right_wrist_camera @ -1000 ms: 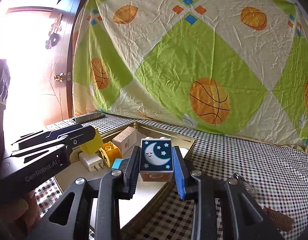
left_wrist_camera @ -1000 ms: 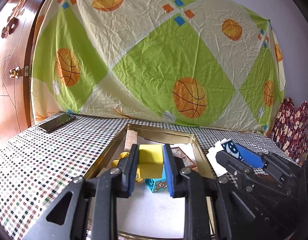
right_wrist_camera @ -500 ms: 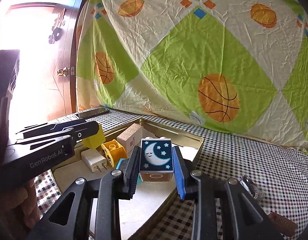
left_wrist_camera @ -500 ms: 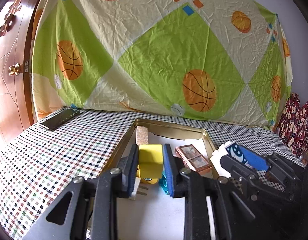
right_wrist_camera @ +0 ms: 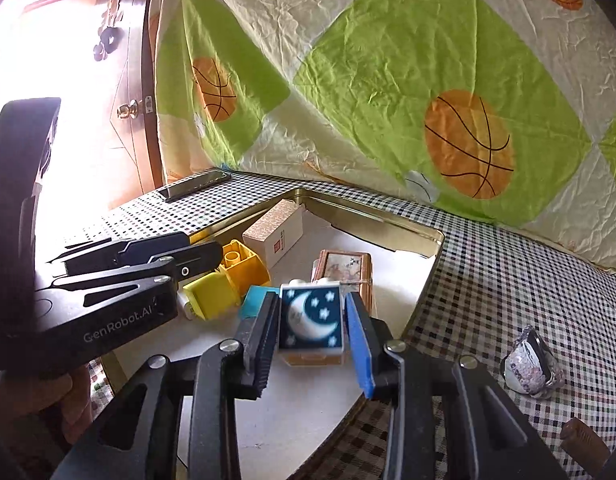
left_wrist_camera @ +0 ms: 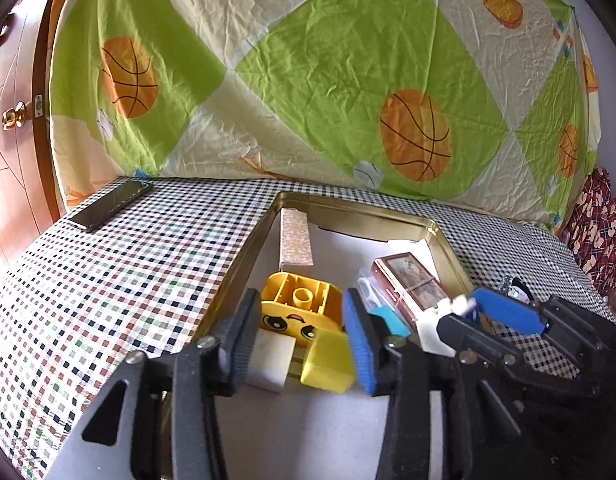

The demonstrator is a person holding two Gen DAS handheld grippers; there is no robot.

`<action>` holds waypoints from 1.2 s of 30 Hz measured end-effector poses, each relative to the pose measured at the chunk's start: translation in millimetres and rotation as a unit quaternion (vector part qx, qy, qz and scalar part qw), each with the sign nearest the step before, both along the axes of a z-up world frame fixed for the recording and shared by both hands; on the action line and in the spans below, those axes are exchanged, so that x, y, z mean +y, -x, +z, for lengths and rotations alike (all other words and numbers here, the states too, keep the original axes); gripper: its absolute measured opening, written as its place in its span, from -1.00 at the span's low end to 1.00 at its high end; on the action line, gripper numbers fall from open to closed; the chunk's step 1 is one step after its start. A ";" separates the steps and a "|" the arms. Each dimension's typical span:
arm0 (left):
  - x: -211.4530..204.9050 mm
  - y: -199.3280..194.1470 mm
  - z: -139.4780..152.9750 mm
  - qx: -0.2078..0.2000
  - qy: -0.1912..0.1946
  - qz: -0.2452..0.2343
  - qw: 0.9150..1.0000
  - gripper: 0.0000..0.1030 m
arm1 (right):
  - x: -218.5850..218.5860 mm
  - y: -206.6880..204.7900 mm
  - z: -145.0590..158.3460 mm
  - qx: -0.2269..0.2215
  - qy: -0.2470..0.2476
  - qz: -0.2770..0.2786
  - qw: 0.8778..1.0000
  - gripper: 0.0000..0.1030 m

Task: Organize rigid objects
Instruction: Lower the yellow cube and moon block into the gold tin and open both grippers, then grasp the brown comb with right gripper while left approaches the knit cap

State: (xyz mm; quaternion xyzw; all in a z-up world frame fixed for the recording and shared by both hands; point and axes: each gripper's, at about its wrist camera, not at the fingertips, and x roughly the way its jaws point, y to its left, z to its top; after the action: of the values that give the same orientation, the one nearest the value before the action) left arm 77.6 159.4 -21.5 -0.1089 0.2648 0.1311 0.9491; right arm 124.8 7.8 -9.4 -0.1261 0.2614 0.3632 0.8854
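As both tilt down over tray (left_wrist_camera: 243,256) | left claw (left_wrist_camera: 299,344) just opened, yellow block (left_wrist_camera: 328,360) loose | right claw (right_wrist_camera: 312,332) just opened around moon block (right_wrist_camera: 311,320)

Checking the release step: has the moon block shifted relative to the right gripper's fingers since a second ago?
Yes. The moon block was clamped; the fingers have just been opening, and it now sits lower between them, tilted, over the gold tray.

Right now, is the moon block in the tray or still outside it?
In. The moon block sits on the white floor of the gold tray, between the parted jaws of the right hand-held gripper, which have just been opening.
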 end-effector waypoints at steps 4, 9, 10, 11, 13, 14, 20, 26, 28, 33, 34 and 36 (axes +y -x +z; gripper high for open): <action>-2.8 3.8 3.3 -0.009 -0.009 0.008 1.000 0.35 | -15.3 3.0 5.3 -0.008 -0.020 -0.012 1.000 0.13; -17.4 11.4 10.0 -0.030 -0.008 0.000 1.000 0.52 | -49.7 5.4 11.3 -0.023 -0.028 -0.034 0.999 0.14; -23.7 11.8 11.4 -0.033 -0.009 -0.007 0.999 0.52 | -59.2 4.5 12.9 -0.026 -0.029 -0.041 0.998 0.14; -31.0 11.0 12.9 -0.035 -0.011 -0.015 0.999 0.52 | -70.1 3.2 14.4 -0.028 -0.030 -0.050 0.998 0.14; -47.4 8.0 15.7 -0.036 -0.017 -0.034 0.999 0.55 | -95.2 -1.0 16.9 -0.033 -0.030 -0.069 0.997 0.15; -56.6 6.5 17.3 -0.037 -0.019 -0.043 0.998 0.65 | -109.8 -3.7 17.9 -0.036 -0.029 -0.081 0.996 0.16; -116.4 -6.8 22.8 -0.034 -0.034 -0.110 0.993 0.81 | -186.2 -26.6 18.0 -0.029 -0.008 -0.140 0.990 0.17; -166.3 -32.9 18.8 -0.003 -0.043 -0.157 0.987 0.84 | -234.1 -49.4 9.7 0.013 0.018 -0.141 0.990 0.17; -178.8 -43.1 16.0 0.007 -0.053 -0.159 0.986 0.91 | -239.0 -58.3 6.0 0.030 0.031 -0.130 0.991 0.17; -199.0 -68.2 6.1 0.043 -0.060 -0.170 0.983 0.91 | -249.0 -76.0 -1.7 0.081 0.031 -0.109 0.990 0.17; -202.8 -71.7 4.0 0.051 -0.064 -0.173 0.982 0.91 | -249.8 -77.5 -3.4 0.086 0.032 -0.107 0.990 0.17; -208.5 -76.7 0.2 0.061 -0.071 -0.176 0.980 0.91 | -248.8 -78.2 -6.1 0.094 0.037 -0.099 0.990 0.17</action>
State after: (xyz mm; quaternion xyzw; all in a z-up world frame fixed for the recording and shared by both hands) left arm 154.3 -49.1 -21.3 0.0150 0.3273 -0.0137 0.9447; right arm 203.0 -241.0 -15.4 -0.0971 0.3683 0.2740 0.8831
